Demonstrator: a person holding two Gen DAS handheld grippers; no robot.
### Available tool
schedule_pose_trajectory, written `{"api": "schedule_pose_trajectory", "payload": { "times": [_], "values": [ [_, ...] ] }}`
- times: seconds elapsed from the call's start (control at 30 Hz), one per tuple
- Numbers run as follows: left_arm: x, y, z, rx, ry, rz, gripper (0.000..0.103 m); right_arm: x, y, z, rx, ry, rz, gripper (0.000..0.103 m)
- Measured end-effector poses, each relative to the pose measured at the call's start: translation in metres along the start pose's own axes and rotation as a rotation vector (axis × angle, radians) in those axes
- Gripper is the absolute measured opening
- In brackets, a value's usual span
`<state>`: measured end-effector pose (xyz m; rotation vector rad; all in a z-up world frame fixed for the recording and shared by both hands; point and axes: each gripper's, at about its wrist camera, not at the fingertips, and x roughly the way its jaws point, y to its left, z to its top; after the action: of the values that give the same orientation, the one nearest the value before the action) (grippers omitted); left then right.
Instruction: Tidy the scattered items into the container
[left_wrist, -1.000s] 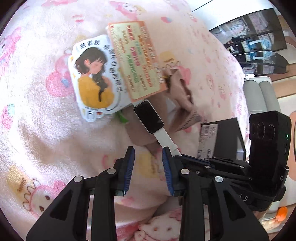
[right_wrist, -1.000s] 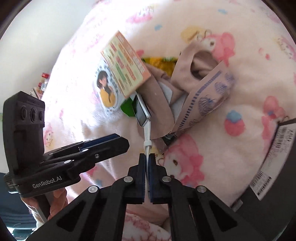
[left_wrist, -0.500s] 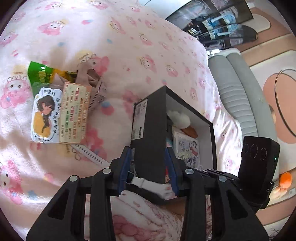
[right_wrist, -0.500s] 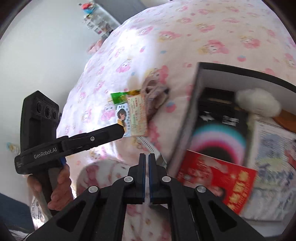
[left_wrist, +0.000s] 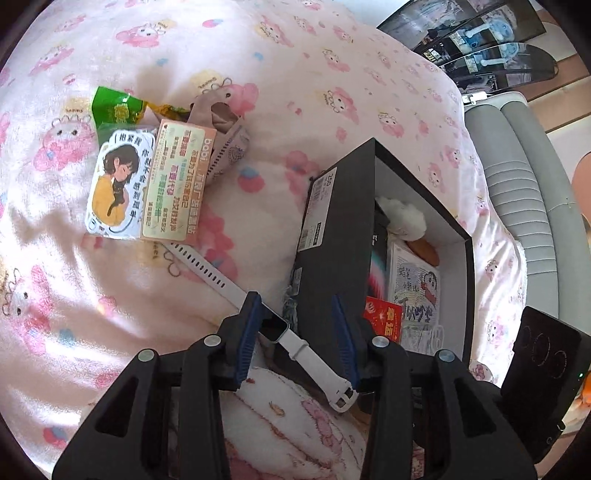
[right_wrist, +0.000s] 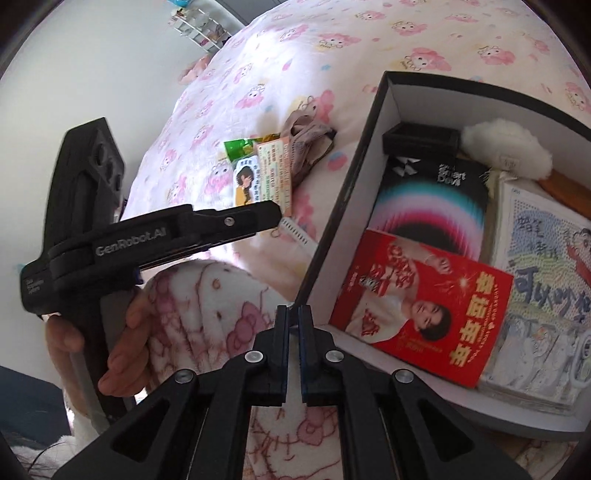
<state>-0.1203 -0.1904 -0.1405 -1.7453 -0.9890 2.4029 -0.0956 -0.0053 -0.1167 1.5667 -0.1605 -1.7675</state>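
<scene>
A white smartwatch (left_wrist: 273, 326) with a long perforated strap hangs in the air beside the black box (left_wrist: 338, 229). My right gripper (right_wrist: 293, 325) is shut on the end of its strap, by the box's near corner (right_wrist: 332, 236). My left gripper (left_wrist: 295, 332) is open, its jaws on either side of the watch without touching it. On the pink blanket lie a girl sticker card (left_wrist: 116, 184), an orange card (left_wrist: 173, 184), a green packet (left_wrist: 116, 109) and a beige sock (left_wrist: 221, 122). The same pile shows in the right wrist view (right_wrist: 264, 173).
The box holds a red packet (right_wrist: 424, 306), a dark striped box (right_wrist: 432, 210), a drawing pad (right_wrist: 543, 273) and a white fluffy ball (right_wrist: 506, 147). A grey chair (left_wrist: 524, 192) stands beyond the bed. The left gripper body (right_wrist: 122, 236) is at the left of the right wrist view.
The watch has been pulled out of the pile and carried towards the box. Both grippers have drawn back from the pile, so the box now fills the right wrist view.
</scene>
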Motion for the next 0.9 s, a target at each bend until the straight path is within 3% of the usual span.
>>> {"api": "schedule_pose_trajectory", "payload": {
  "times": [0.1,0.17,0.23,0.3,0.37,0.43,0.47,0.8,0.83,0.9],
  "values": [
    [0.001,0.000,0.001,0.000,-0.005,-0.025,0.040,0.009,0.005,0.001,0.011,0.019,0.014,0.008],
    [0.000,-0.001,-0.001,0.004,-0.009,-0.040,0.040,0.010,0.011,0.002,-0.008,0.007,-0.005,0.017],
    [-0.003,0.000,-0.002,0.006,-0.017,-0.046,0.040,0.010,0.016,0.004,-0.014,-0.003,-0.021,0.038],
    [-0.004,0.003,-0.002,-0.002,-0.016,-0.061,0.040,0.015,0.020,0.004,-0.019,0.009,-0.067,0.039],
    [-0.004,0.007,-0.001,-0.013,-0.014,-0.078,0.040,0.020,0.026,0.001,-0.046,0.000,-0.097,0.038],
    [-0.003,0.007,0.000,-0.013,-0.012,-0.079,0.040,0.023,0.032,-0.002,-0.088,-0.025,-0.158,0.014],
    [-0.002,0.006,0.001,-0.010,-0.009,-0.076,0.040,0.025,0.033,-0.002,-0.108,-0.032,-0.214,0.011],
    [-0.004,0.008,-0.002,-0.011,-0.017,-0.123,0.040,0.009,0.019,-0.007,-0.054,-0.088,-0.140,0.008],
    [-0.004,0.008,-0.002,-0.009,-0.017,-0.123,0.040,0.006,0.019,-0.008,-0.049,-0.091,-0.132,0.002],
    [-0.004,0.008,-0.001,-0.010,-0.018,-0.122,0.040,-0.002,0.024,-0.008,-0.061,-0.114,-0.115,0.001]
  ]
}}
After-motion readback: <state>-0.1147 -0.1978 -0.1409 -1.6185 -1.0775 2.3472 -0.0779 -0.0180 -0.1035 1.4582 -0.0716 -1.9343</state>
